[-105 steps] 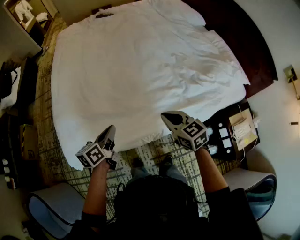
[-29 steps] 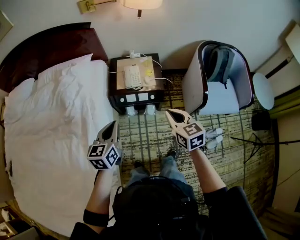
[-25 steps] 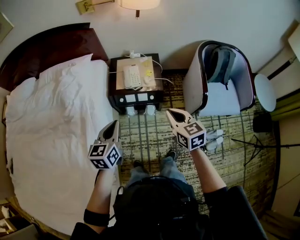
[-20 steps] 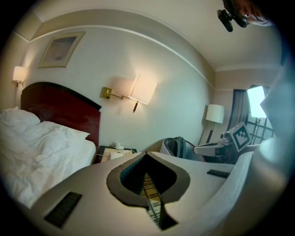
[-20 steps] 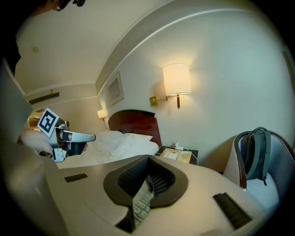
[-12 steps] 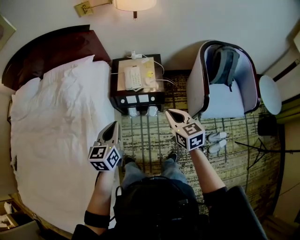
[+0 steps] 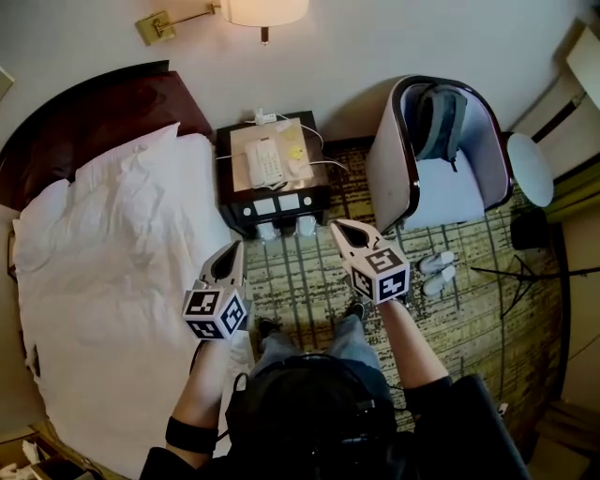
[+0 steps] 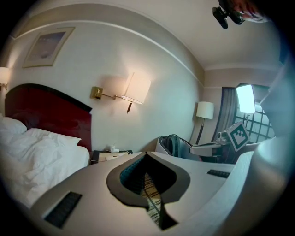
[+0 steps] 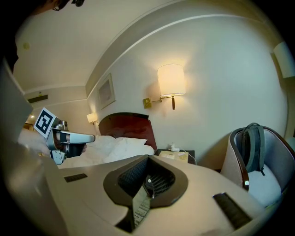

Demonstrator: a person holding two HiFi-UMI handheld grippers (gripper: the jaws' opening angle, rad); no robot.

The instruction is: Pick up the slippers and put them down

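Between bed (image 7: 122, 281) edge and armchair (image 7: 442, 195): carpet (image 7: 302, 283) strip; slippers (image 7: 437, 273) near armchair.

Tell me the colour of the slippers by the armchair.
White; the slippers show best in the head view.

The slippers (image 7: 437, 263) are too small for detail; the top edge cuts off the lamp shade (image 7: 265, 9).

1. Bedding (image 7: 122, 244): white cloth, rumpled, matt.
2. Headboard (image 7: 103, 103): dark reddish wood, polished.
3. Carpet (image 7: 300, 281): woven, rough-looking.
4. Chair (image 7: 450, 192): smooth shell, grey cloth seat.
5. Lamp bracket (image 7: 152, 28): brassy metal, shiny.
6. Nightstand (image 7: 228, 178): dark wood.
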